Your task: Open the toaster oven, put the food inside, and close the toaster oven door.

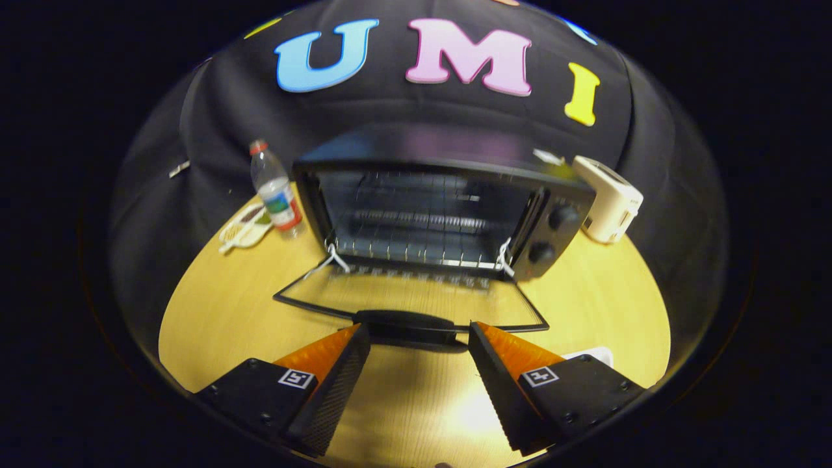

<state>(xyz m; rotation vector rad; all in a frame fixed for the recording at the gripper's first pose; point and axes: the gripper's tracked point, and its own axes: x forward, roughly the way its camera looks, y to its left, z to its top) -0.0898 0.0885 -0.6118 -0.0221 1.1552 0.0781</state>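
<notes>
Gripper view: gripper [419,333] spread open, empty, fingertips flanking the handle [404,321] of the toaster oven [429,208]'s lowered door [416,296].

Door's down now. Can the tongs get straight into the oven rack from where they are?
Probably yes. The tongs are open, just short of the door handle. The glass door lies flat, and nothing sits between it and the rack.
</notes>
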